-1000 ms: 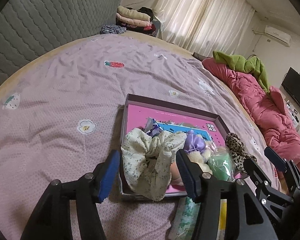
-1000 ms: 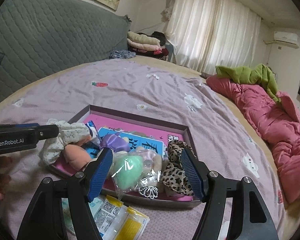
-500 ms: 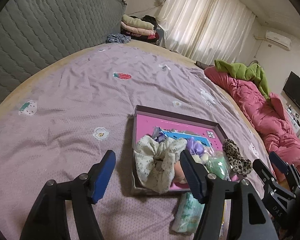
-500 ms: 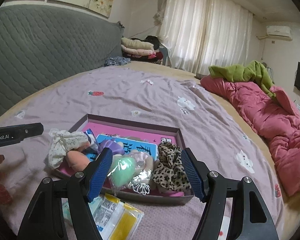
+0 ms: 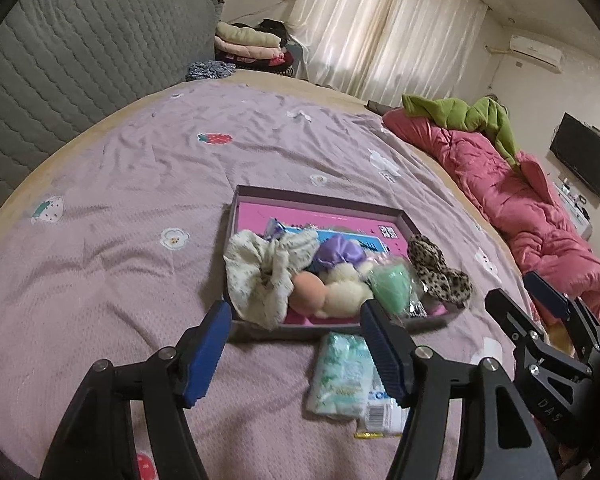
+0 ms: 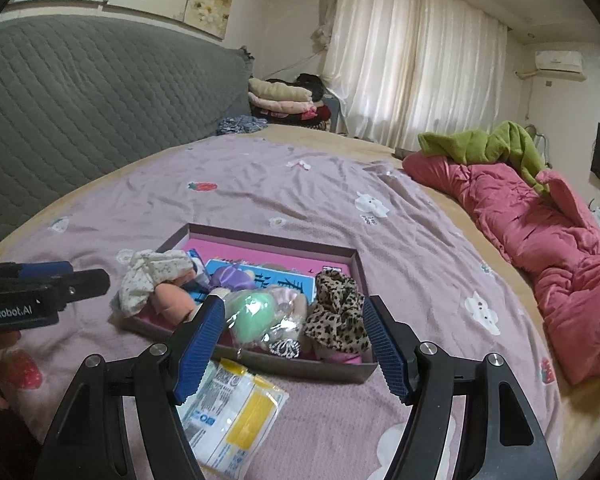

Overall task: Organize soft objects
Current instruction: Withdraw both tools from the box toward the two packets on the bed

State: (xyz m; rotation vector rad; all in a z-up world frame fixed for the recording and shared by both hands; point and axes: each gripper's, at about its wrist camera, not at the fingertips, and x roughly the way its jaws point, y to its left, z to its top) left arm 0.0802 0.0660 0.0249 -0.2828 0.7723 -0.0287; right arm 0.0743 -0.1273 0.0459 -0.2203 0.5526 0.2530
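Observation:
A shallow pink-lined box (image 5: 320,200) (image 6: 272,242) lies on the purple bedspread. It holds a cream floral scrunchie (image 5: 260,272) (image 6: 152,276), a purple scrunchie (image 5: 338,254), a peach sponge (image 5: 308,292), a cream plush (image 5: 346,294), a green sponge in clear wrap (image 5: 392,284) (image 6: 252,312) and a leopard scrunchie (image 5: 438,274) (image 6: 336,312). My left gripper (image 5: 296,352) is open and empty, just short of the box. My right gripper (image 6: 292,348) is open and empty, above the box's near edge.
Tissue packs (image 5: 348,376) (image 6: 232,404) lie on the bedspread in front of the box. A pink quilt (image 6: 540,240) with a green blanket (image 6: 488,144) lies on the right. A grey headboard (image 5: 80,60) and folded clothes (image 5: 248,44) stand behind.
Both grippers have pulled back from the box. The floral scrunchie, earlier between the left fingers, now lies in the box.

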